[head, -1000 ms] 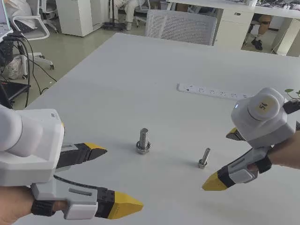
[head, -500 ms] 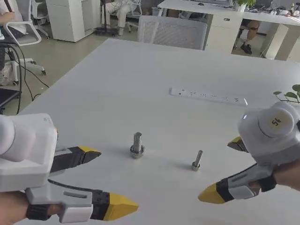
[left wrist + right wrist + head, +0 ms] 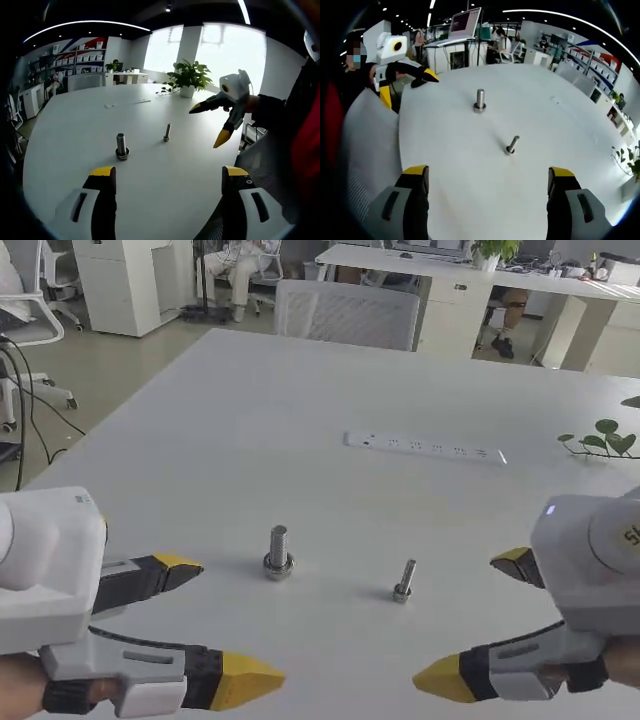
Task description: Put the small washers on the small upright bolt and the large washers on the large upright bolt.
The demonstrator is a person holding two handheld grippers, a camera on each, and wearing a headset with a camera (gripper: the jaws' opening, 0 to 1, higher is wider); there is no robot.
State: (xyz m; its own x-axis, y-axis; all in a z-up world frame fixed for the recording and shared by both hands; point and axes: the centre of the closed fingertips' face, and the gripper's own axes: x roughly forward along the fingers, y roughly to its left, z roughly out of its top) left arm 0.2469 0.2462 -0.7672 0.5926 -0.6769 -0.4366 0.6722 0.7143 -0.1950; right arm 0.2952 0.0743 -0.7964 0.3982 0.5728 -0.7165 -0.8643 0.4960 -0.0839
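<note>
Lg bolt [image 3: 278, 552] near sm bolt [image 3: 404, 581]

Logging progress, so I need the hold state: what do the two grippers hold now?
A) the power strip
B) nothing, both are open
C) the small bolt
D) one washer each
B: the left gripper and right gripper have jaws spread with nothing between them.

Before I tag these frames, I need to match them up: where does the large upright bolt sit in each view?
Head view: the large bolt stands left of centre, in the lower half.
Left gripper view: left of centre, just below the middle.
Right gripper view: at centre, in the upper half.
Shared landmark: the small bolt, to its right in the head and left gripper views, below and right in the right gripper view.
</note>
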